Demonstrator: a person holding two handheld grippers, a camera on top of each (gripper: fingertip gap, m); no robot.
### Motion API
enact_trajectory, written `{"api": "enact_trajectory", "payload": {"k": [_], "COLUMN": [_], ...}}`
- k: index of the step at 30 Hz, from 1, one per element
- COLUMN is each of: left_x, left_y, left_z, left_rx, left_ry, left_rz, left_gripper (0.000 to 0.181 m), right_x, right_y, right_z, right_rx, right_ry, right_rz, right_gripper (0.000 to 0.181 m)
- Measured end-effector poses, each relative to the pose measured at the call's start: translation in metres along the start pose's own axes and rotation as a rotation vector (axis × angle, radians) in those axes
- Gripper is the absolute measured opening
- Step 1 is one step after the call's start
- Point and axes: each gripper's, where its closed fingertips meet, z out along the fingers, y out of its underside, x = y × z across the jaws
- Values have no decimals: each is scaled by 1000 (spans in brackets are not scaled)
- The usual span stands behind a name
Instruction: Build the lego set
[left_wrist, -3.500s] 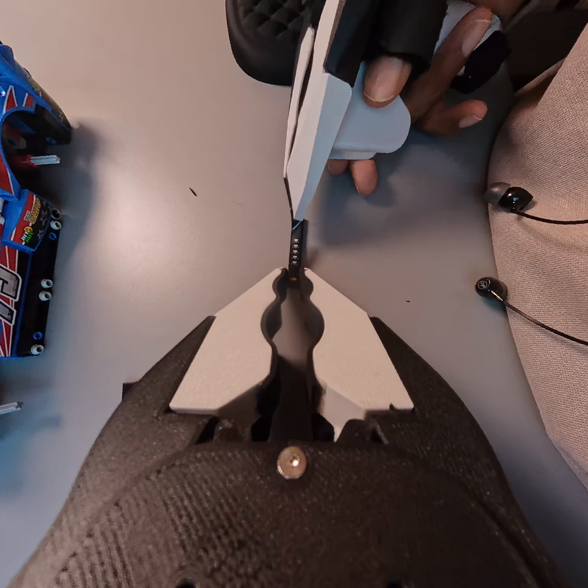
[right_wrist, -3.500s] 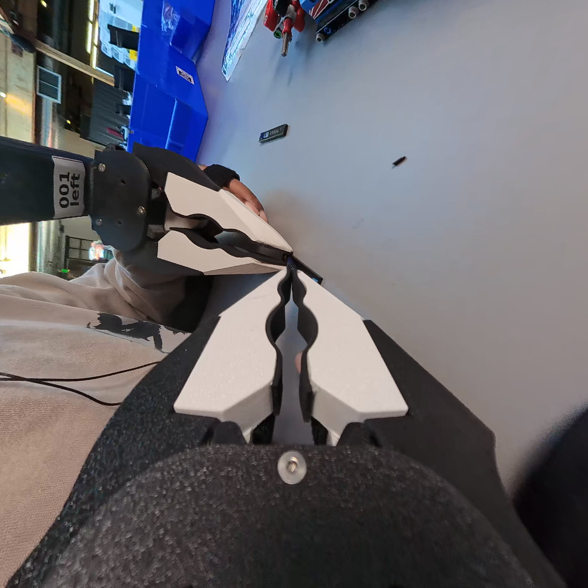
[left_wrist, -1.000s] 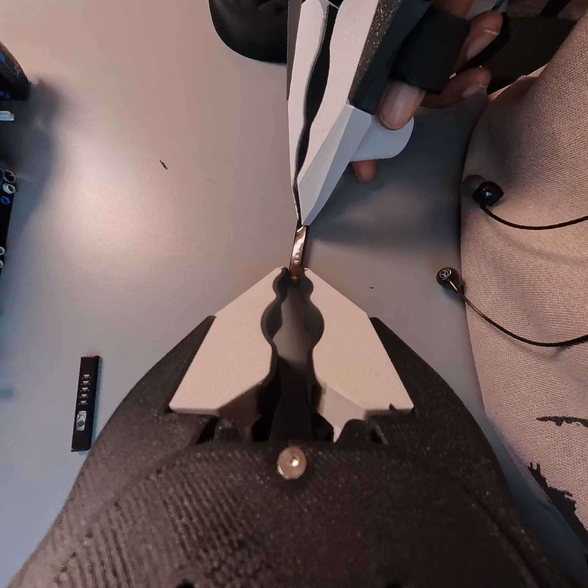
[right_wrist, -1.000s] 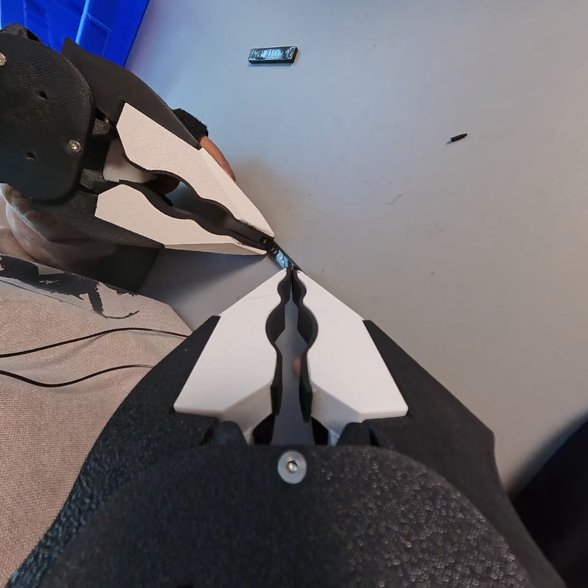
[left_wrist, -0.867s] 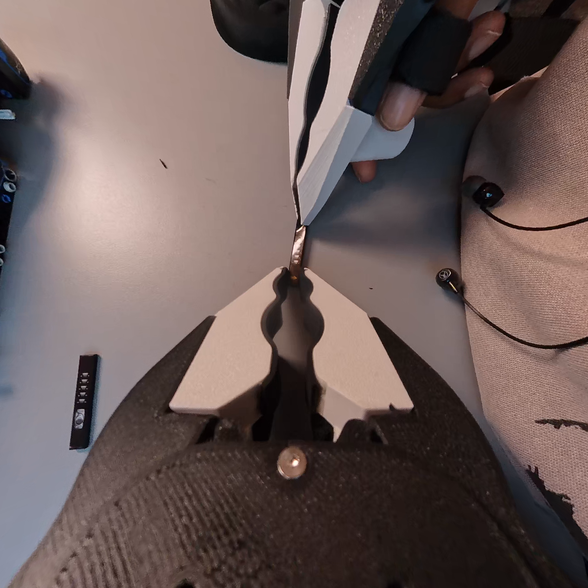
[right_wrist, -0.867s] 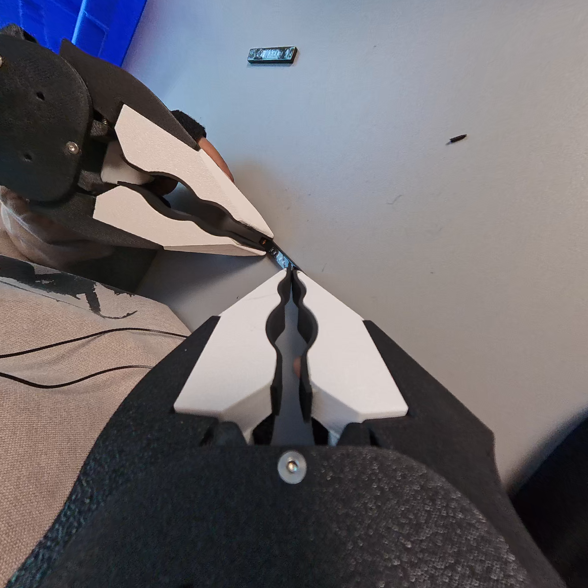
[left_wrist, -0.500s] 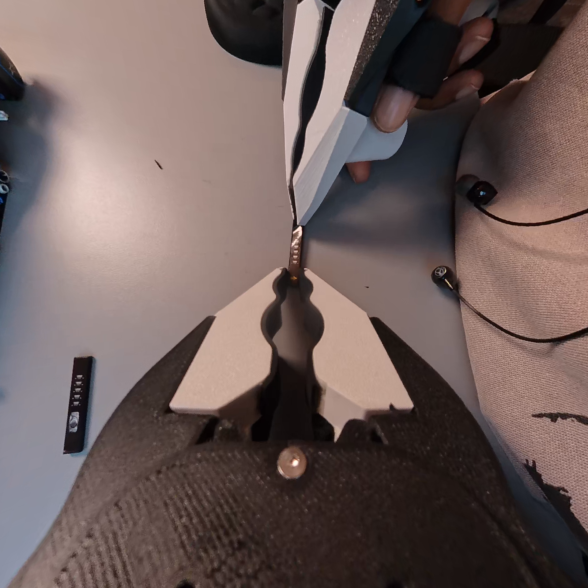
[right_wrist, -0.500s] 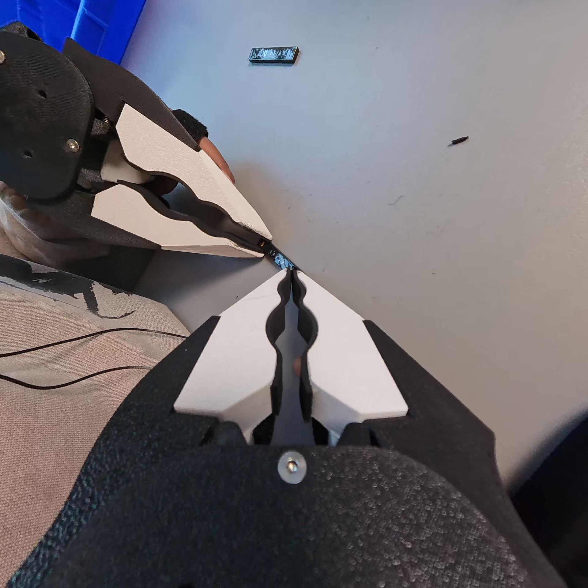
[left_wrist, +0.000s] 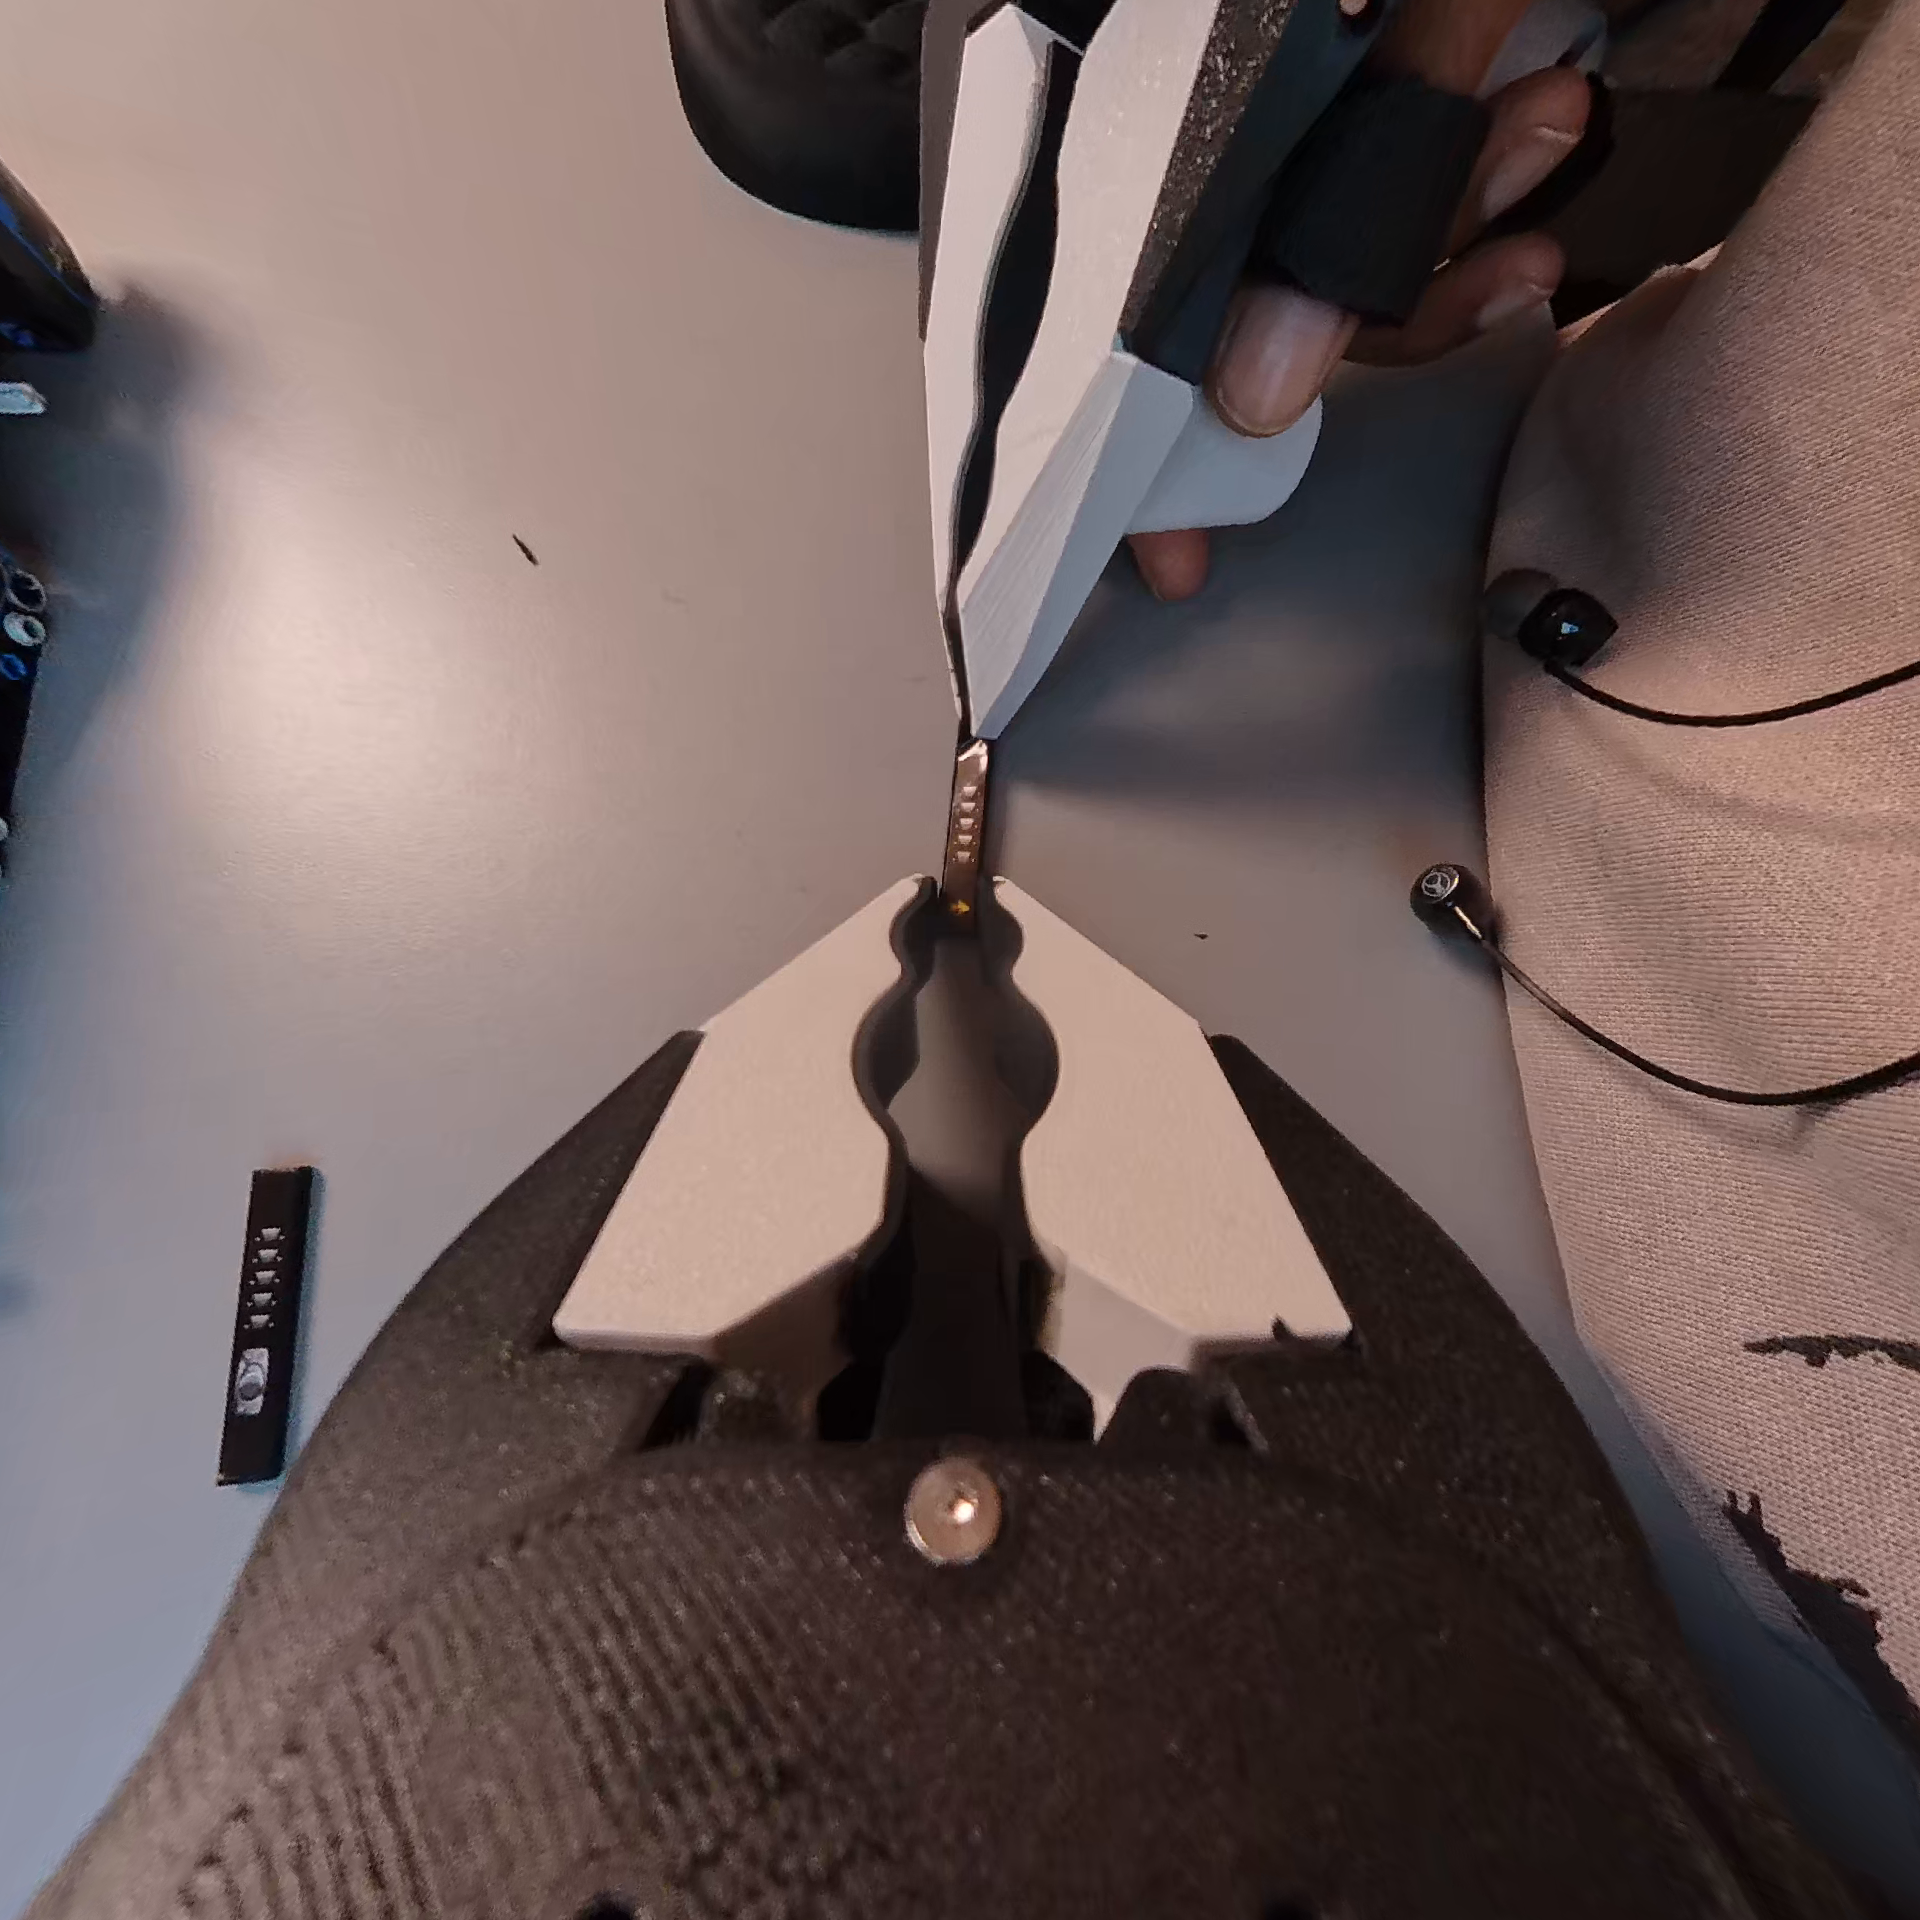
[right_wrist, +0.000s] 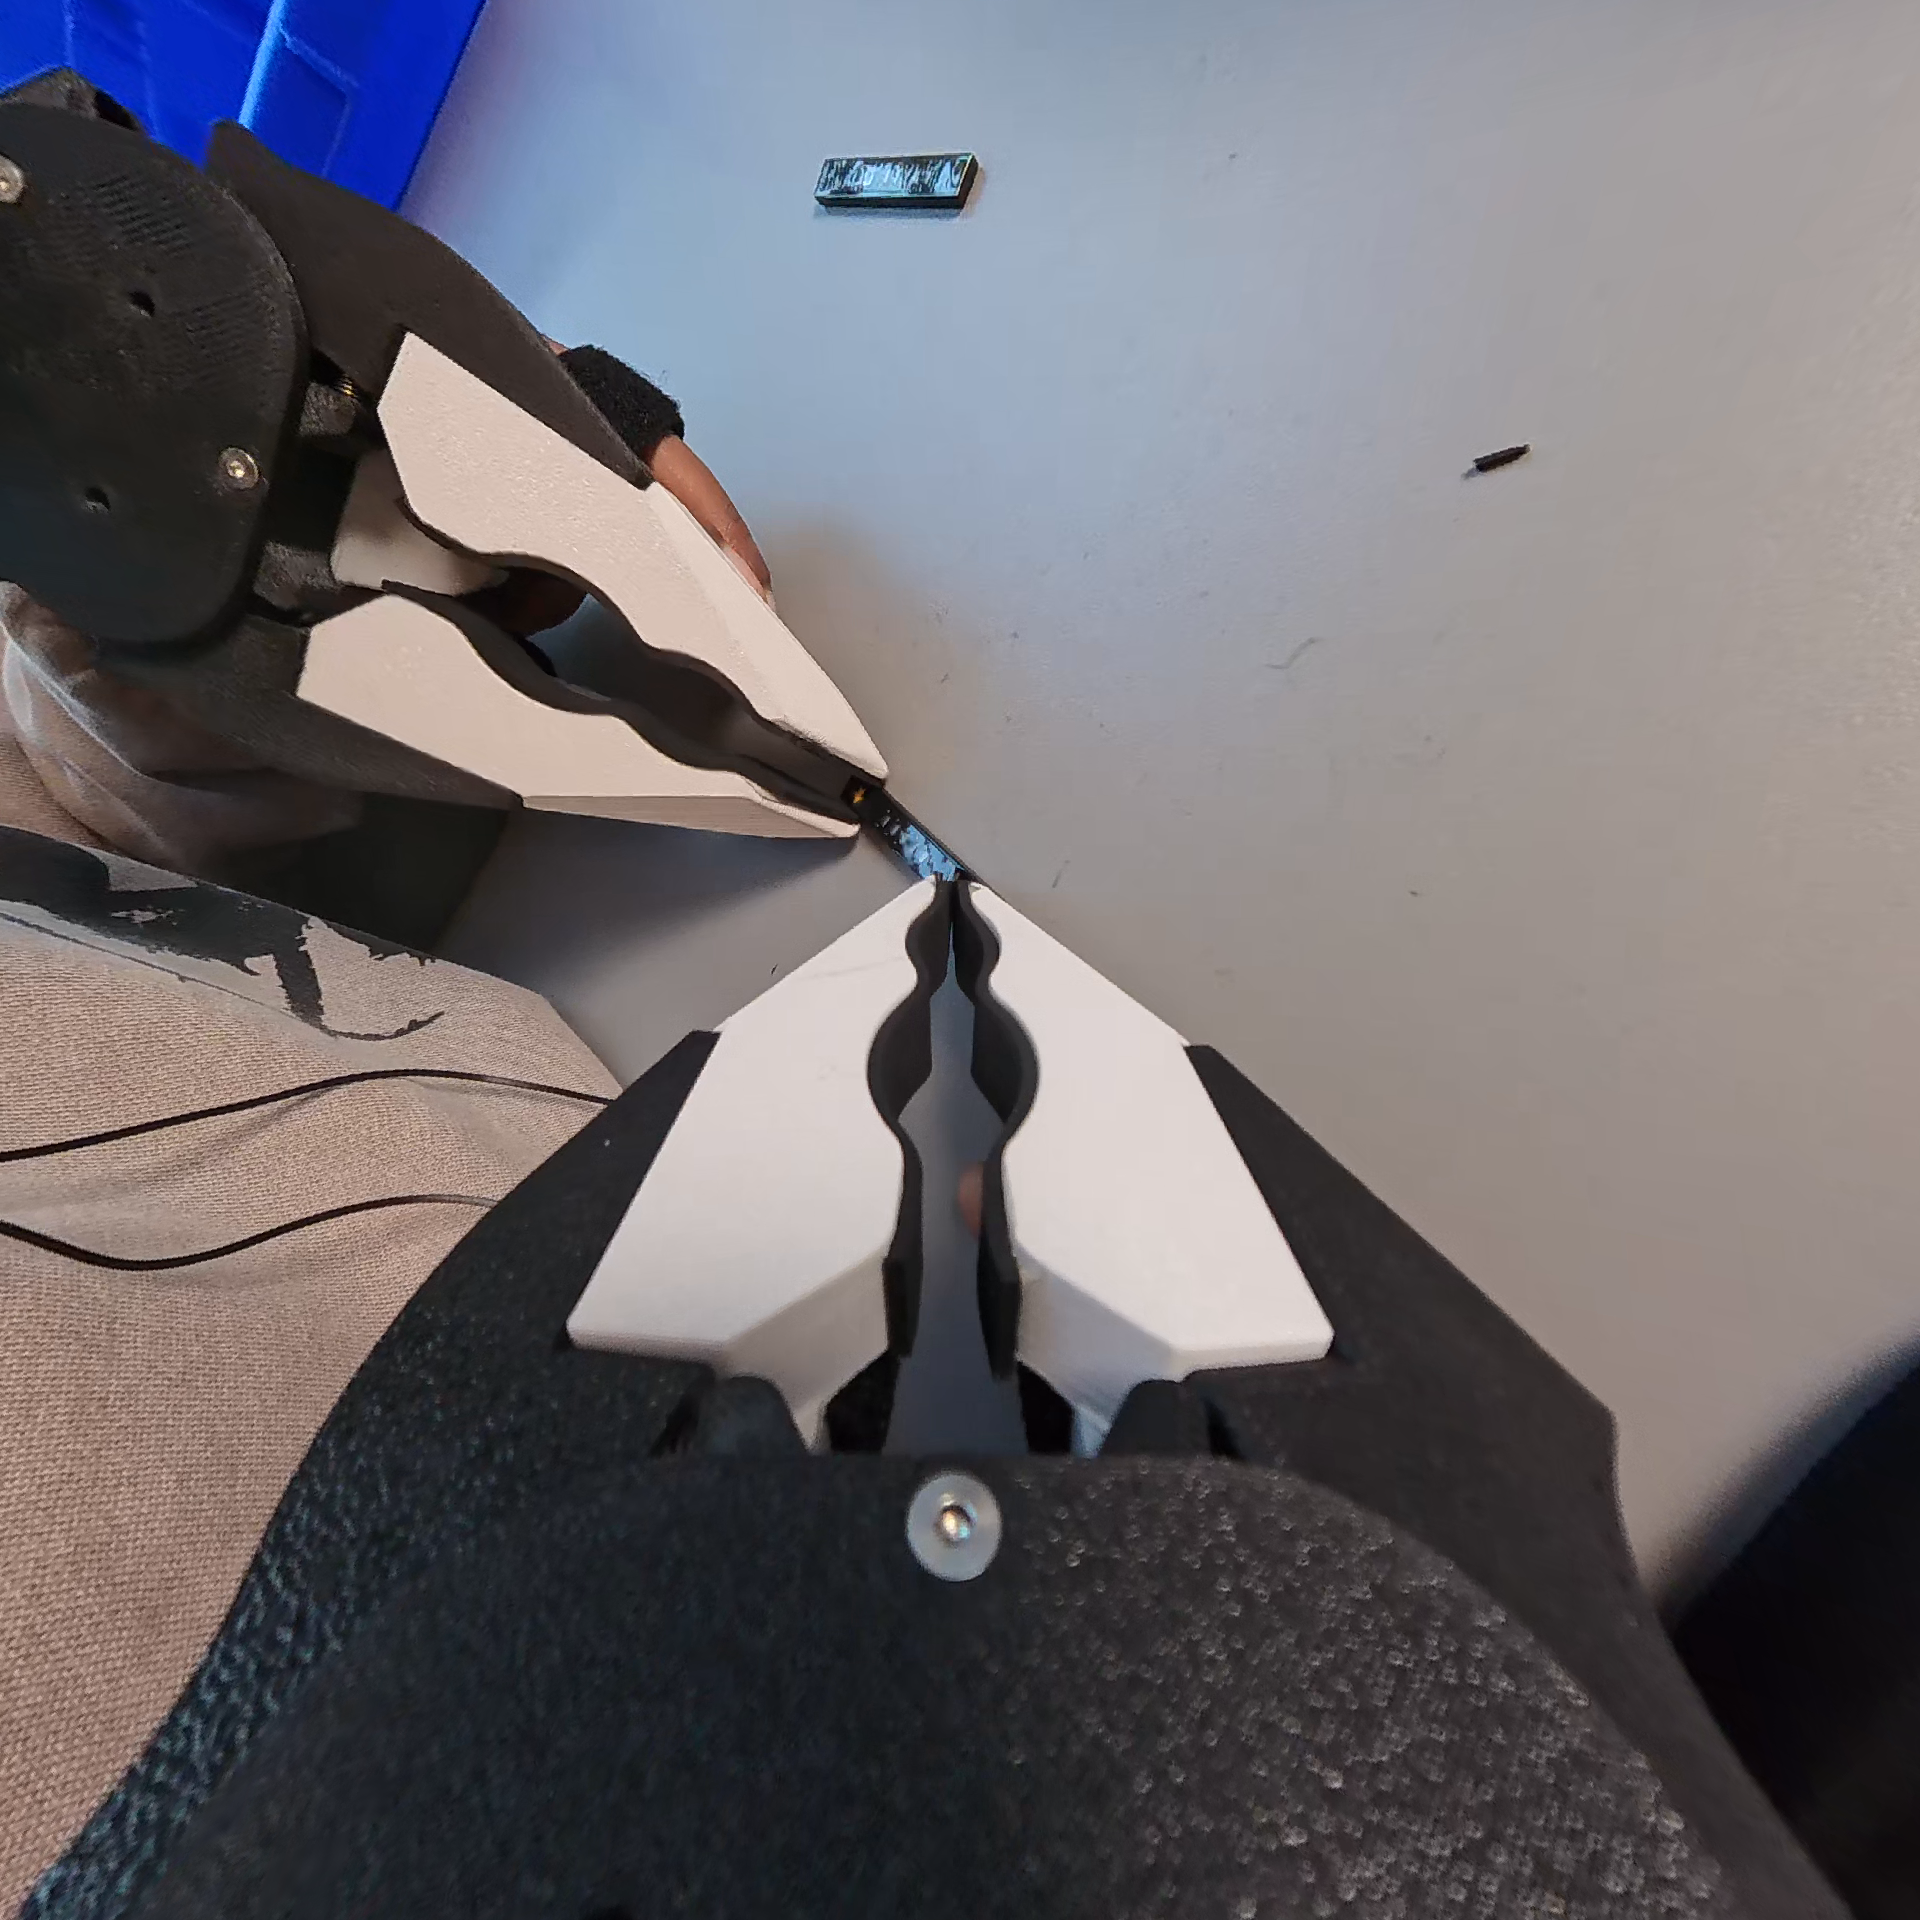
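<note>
**Two hand-held grippers pinch one thin black lego strip over a grey table**

I see a plain grey table (left_wrist: 520, 727) filling most of both wrist views. At its right edge in the left wrist view is my beige sweatshirt (left_wrist: 1714, 935) with a black print, and two black earbuds (left_wrist: 1558, 629) on thin black cables lie against the fabric. A blue bin (right_wrist: 312, 83) shows at the top left corner of the right wrist view.

My left hand-held gripper (left_wrist: 961, 888) has a black textured body and two pale wedge-shaped fingers. The fingers converge at their tips, which are pressed onto the near end of a thin black lego strip (left_wrist: 966, 816). A narrow gap between the tips is filled by the strip.

My right hand-held gripper (right_wrist: 951, 883) has the same build, and its tips are pressed together on the opposite end of that strip. In the left wrist view it comes down from the top, with my right hand (left_wrist: 1351, 260), in a black fingerless glove, wrapped around it. In the right wrist view, the left hand-held gripper enters from the left, so the two meet tip to tip at an angle.

The lego strip is held just above the table between the two pairs of tips, with a row of small pale marks along its face.

A second black lego strip (left_wrist: 265, 1325) lies flat on the table, well apart from the grippers. A tiny dark sliver (right_wrist: 1496, 460) also lies on the table.
</note>
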Motion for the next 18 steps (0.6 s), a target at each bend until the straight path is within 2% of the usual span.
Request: {"api": "enact_trajectory", "payload": {"k": [7,18], "left_x": [-1,4], "left_y": [-13,-6], "left_z": [-10,4], "left_rx": [88,17], "left_ry": [29,15], "left_rz": [-36,-1], "left_gripper": [0,0], "right_x": [0,0], "right_y": [0,0], "right_z": [0,0], "right_rx": [1,3], "right_ry": [-3,-9], "right_rz": [2,1], "right_gripper": [0,0]}}
